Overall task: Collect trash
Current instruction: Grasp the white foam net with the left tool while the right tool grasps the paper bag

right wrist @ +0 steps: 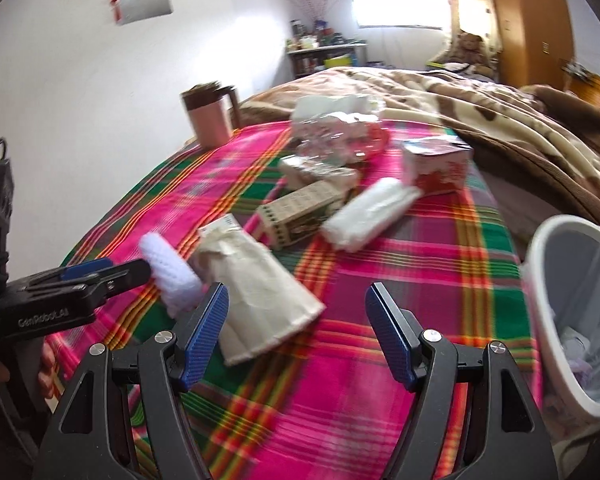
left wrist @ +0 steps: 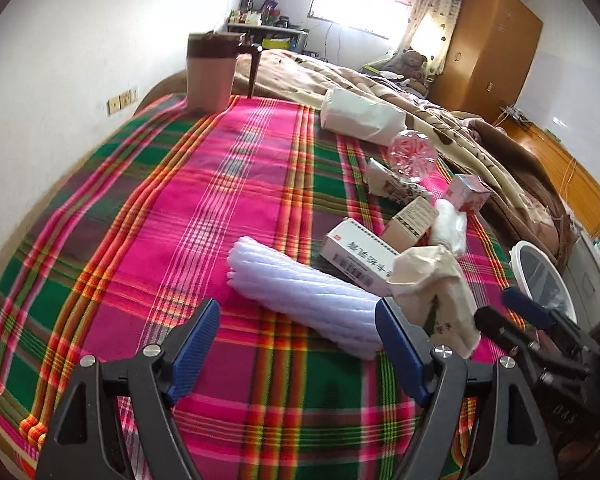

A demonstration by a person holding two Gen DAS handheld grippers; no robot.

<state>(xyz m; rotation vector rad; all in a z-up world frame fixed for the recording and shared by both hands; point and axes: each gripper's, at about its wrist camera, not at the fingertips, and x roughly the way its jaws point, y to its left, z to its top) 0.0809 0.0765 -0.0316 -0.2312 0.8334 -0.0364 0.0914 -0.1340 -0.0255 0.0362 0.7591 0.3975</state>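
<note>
Trash lies on a plaid bed cover (left wrist: pixel 148 216): a white foam roll (left wrist: pixel 300 292), a crumpled beige paper bag (left wrist: pixel 440 284), small cardboard boxes (left wrist: pixel 360 252), a white wad (left wrist: pixel 448 222), a clear plastic bottle (left wrist: pixel 414 156) and a white bag (left wrist: pixel 360 114). My left gripper (left wrist: pixel 298 322) is open just short of the foam roll. My right gripper (right wrist: pixel 296 308) is open over the cover, its left finger beside the paper bag (right wrist: pixel 256 284). The white bin (right wrist: pixel 572 312) stands at the right; it also shows in the left wrist view (left wrist: pixel 540 276).
A pink lidded mug (left wrist: pixel 212 74) stands at the far left of the cover. A brown blanket (left wrist: pixel 440 120) is heaped along the right. A wooden wardrobe (left wrist: pixel 492 48) and a cluttered shelf (left wrist: pixel 264 28) stand at the back. A white wall runs along the left.
</note>
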